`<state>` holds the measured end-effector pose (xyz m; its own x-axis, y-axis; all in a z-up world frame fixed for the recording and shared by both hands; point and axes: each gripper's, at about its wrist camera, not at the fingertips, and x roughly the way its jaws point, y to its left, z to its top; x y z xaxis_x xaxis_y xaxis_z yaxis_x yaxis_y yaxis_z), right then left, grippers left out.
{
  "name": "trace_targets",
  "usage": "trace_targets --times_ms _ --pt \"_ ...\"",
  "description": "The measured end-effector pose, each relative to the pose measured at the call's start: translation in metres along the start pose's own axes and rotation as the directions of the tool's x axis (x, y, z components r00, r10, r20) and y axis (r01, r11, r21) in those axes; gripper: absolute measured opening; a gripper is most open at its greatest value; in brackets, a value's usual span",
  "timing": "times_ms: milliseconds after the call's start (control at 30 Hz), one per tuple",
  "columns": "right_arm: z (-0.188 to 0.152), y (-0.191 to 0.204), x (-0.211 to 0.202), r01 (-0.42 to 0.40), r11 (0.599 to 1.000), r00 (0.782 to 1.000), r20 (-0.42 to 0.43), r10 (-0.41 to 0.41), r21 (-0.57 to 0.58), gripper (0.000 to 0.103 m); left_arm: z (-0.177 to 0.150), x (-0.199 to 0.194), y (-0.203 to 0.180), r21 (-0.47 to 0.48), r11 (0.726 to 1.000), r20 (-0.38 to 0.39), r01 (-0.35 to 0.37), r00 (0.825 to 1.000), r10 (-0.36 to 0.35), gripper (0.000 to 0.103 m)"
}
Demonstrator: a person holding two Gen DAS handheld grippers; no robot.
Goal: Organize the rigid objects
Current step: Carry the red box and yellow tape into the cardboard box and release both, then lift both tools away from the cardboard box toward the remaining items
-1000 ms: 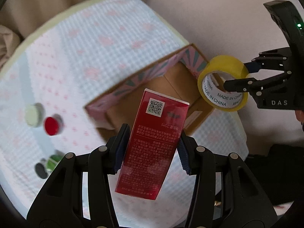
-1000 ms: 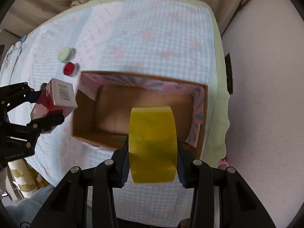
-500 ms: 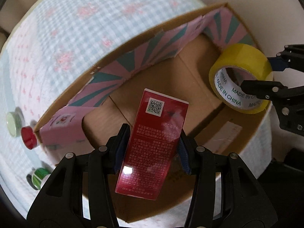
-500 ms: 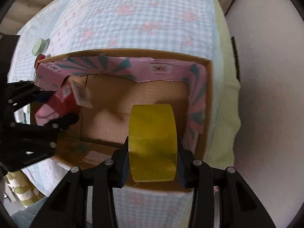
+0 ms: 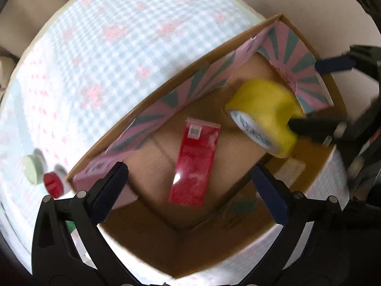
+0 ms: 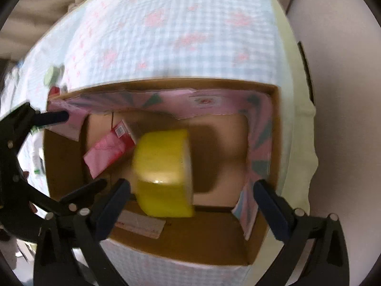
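Two grippers: left gripper [image 5: 190, 178] and right gripper [image 6: 191, 190], both wide apart, holding nothing.
Cardboard box [image 5: 147, 245]: red carton [image 5: 194, 164] and yellow tape roll [image 5: 264, 116] inside.

Red carton [image 5: 194, 164] and yellow tape roll [image 5: 264, 116] in a brown cardboard box [image 5: 202, 245].
The box flaps [image 5: 181, 95] carry pink-and-teal sunburst stripes; the cloth [image 5: 95, 54] is pale blue gingham with pink flowers, with a red cap [image 5: 52, 184] and a pale green cap [image 5: 32, 166] at left.

home: gingham floral tablecloth [image 5: 100, 47]
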<state>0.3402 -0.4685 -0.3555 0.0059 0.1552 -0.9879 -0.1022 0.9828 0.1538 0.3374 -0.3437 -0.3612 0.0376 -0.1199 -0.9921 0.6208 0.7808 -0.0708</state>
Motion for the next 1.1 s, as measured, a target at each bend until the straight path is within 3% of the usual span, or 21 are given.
trace_targets --times_ms 133,400,667,1100 --pt "-0.009 -0.006 -0.006 -0.035 0.999 0.999 0.017 0.035 0.002 0.103 -0.016 0.001 0.007 -0.029 0.999 -0.016 0.013 1.000 -0.013 0.103" --pt "-0.017 0.000 -0.007 -0.014 1.000 1.000 -0.007 0.013 -0.020 0.103 -0.031 0.001 0.009 -0.065 0.998 -0.019 0.024 0.999 -0.025 0.103" --pt "-0.022 0.008 -0.017 0.009 1.000 1.000 -0.013 -0.010 -0.025 0.103 -0.041 -0.027 0.010 -0.066 0.998 0.007 0.013 1.000 -0.013 0.103" --pt "-0.038 0.033 -0.066 0.068 0.996 0.997 0.035 -0.066 -0.058 0.103 -0.063 -0.092 0.016 -0.069 0.998 0.098 -0.003 0.995 0.010 0.103"
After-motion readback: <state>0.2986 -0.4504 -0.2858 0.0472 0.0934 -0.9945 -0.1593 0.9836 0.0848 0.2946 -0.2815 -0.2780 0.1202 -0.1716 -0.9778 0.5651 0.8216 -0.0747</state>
